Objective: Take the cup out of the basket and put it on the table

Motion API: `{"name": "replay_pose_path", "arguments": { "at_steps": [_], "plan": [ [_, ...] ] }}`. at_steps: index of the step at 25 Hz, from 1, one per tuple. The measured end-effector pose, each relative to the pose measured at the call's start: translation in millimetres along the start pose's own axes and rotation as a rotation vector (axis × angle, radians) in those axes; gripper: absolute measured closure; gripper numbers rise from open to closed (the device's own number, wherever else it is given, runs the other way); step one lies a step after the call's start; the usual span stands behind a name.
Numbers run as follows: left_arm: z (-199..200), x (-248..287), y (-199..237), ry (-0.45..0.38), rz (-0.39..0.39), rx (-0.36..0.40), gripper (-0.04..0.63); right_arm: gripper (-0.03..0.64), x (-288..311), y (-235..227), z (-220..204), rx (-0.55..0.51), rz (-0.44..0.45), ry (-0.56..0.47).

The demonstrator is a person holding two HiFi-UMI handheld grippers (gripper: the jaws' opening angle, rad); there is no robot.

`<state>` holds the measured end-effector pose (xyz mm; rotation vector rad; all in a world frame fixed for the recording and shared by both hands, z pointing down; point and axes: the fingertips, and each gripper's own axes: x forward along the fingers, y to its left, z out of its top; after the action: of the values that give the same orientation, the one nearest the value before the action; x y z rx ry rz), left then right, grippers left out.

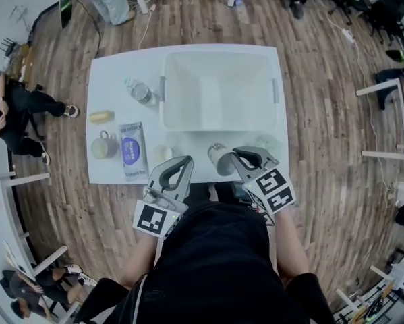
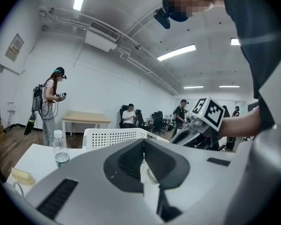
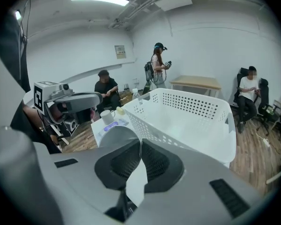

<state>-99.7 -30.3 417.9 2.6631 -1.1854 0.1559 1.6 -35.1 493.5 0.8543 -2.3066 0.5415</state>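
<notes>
A pale grey cup (image 1: 219, 159) is tipped on its side just above the table's front edge, in front of the white basket (image 1: 218, 54). My right gripper (image 1: 233, 158) is shut on the cup's rim. In the right gripper view the thin cup (image 3: 113, 136) wall runs between the closed jaws of that gripper (image 3: 140, 148). The basket (image 3: 192, 111) looks empty inside. My left gripper (image 1: 185, 162) hovers at the front edge, left of the cup, shut and holding nothing. In its own view the left gripper (image 2: 144, 148) has its jaws together. I cannot tell whether the cup touches the table.
On the white table (image 1: 114, 73), left of the basket, are a water bottle (image 1: 140, 92), a yellow item (image 1: 102, 117), a mug (image 1: 104, 146), a blue pouch (image 1: 133, 151) and a small white cup (image 1: 162, 154). People stand and sit around the room.
</notes>
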Motion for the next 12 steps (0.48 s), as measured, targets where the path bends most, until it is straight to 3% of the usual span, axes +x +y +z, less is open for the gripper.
{"name": "replay_pose_path", "arguments": {
  "at_steps": [12],
  "plan": [
    [-8.2,-20.7,4.7,0.01,0.033,-0.001,0.586,0.58,90.1,-18.8,-78.7,0.123,0.026,0.246]
  ]
}}
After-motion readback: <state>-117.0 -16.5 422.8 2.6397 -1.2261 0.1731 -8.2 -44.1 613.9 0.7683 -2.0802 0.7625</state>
